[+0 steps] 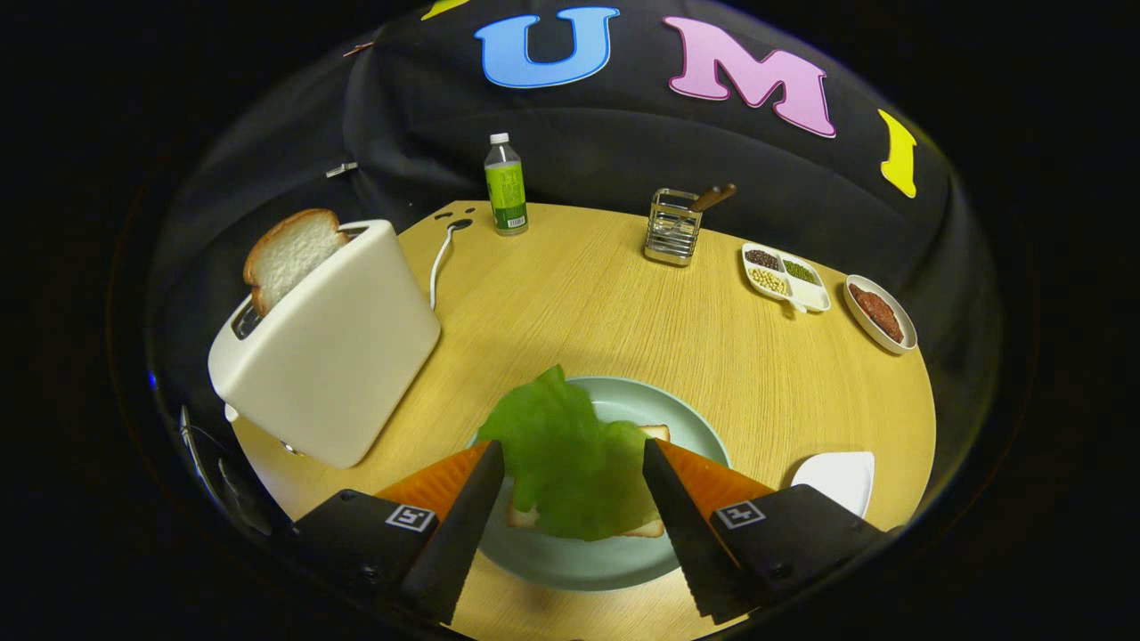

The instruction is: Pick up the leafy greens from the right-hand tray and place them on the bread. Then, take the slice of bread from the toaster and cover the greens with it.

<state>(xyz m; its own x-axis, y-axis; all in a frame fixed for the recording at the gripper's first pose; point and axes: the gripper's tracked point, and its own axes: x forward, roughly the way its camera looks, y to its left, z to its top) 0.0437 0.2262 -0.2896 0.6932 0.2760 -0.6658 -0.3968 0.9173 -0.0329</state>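
A leaf of green lettuce lies spread over a slice of bread on a pale green plate. Only the corners of that bread peek out from under the leaf. My gripper hovers over the plate, open, its fingers standing wide on either side of the leaf. To the left stands a cream toaster with a second slice of bread sticking up out of its slot. A white tray sits to the right of the plate, beyond my right finger.
On the round wooden table, a green-labelled bottle and a metal utensil holder stand at the back. A divided dish of beans and an oval dish lie at the far right. The toaster's white cord runs behind it.
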